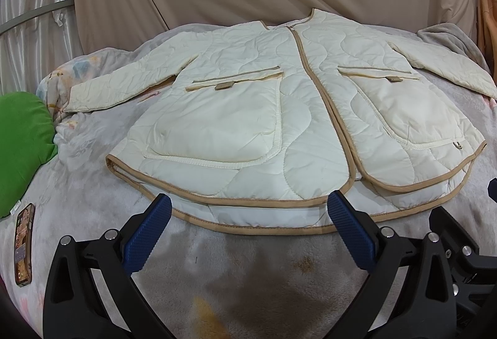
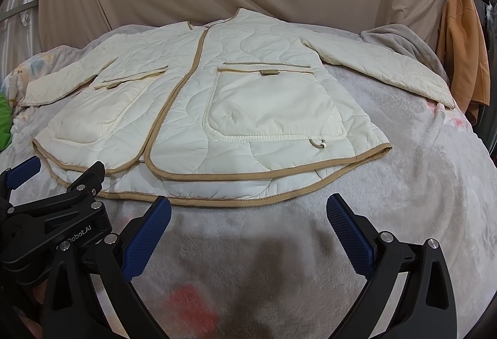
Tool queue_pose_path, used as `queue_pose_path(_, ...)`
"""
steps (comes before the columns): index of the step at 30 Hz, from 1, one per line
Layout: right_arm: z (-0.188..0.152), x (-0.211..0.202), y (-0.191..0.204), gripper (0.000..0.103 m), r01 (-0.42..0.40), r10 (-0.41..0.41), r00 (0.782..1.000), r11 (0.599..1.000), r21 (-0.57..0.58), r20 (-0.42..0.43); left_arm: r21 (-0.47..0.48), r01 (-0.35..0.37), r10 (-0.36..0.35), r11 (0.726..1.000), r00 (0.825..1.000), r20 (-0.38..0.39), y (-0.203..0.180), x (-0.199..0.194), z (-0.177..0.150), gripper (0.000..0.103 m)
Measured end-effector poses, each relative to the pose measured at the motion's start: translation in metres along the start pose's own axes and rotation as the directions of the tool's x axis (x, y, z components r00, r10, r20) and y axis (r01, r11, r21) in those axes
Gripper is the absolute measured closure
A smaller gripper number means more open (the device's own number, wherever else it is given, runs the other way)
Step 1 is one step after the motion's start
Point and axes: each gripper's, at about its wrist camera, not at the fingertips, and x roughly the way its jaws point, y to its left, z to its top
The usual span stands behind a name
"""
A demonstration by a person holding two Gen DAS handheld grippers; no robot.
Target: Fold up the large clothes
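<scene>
1. Two large patch pockets (image 1: 217,128) are seen on the front of the cream quilted jacket with tan binding (image 1: 289,109); their flaps are shut and what is inside cannot be told.
2. The jacket is laid flat, front up, on the grey fleece blanket covering the bed (image 1: 248,270), with the front closed, both sleeves spread outward and the curved hem nearest the cameras.
3. The left tongs (image 1: 248,214) are held wide open just before the hem, and nothing is gripped.
4. The right tongs (image 2: 248,214) are likewise spread wide and empty, beside the left pair.
5. Bare blanket is left before the hem and to the right; a green cushion (image 1: 21,149) and a smartphone (image 1: 24,246) are found at the left edge.
</scene>
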Motion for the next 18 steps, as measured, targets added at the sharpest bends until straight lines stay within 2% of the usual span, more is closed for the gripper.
queue_pose_path(18,-0.001,0.0009,-0.0007,0.005,-0.001,0.001,1.0,1.0,0.0,0.001,0.001,-0.001,0.001,1.0,1.0,0.002,-0.0003,-0.0003,-0.0001,0.005)
